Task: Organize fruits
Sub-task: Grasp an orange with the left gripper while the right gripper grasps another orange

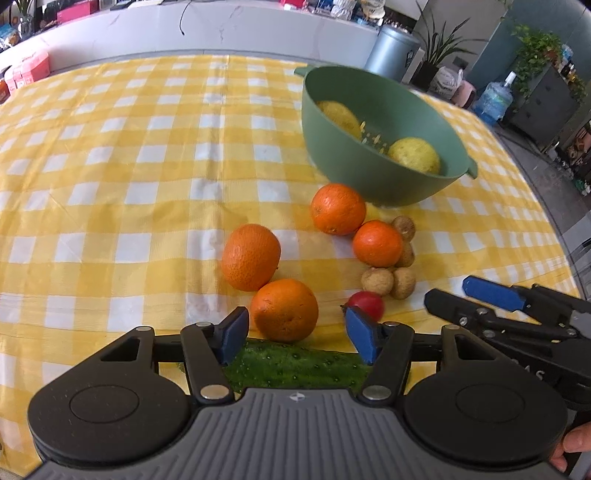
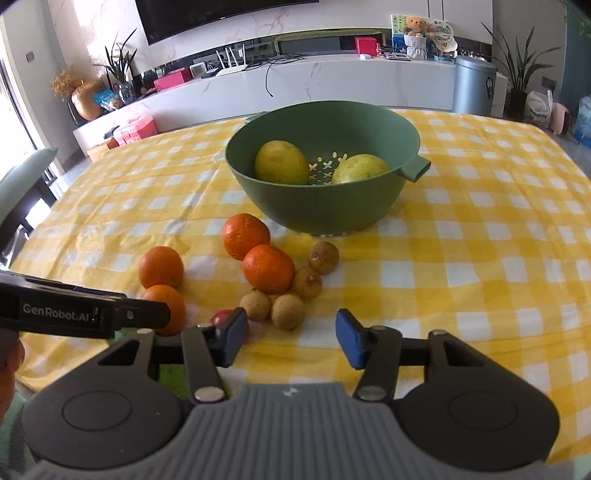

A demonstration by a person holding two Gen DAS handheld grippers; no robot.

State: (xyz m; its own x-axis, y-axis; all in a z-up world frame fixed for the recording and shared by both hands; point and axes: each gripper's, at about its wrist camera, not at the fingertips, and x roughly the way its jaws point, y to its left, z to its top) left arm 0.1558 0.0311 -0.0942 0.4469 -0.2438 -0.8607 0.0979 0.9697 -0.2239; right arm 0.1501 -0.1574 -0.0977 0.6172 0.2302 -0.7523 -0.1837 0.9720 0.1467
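Behind your table there's a long white marble-look counter (image 2: 332,79) running across the top of the frame, cluttered with routers, cables and a red box (image 2: 365,45). A dark TV screen (image 2: 221,14) hangs above it. Upper right you've got a silver trash can (image 2: 472,85) beside a potted plant (image 2: 517,74). A teddy bear (image 2: 415,26) sits near the top, right of center.

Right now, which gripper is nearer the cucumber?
Left. The left gripper hangs right over the cucumber, jaws open; the right gripper is off to its right, above bare tablecloth.
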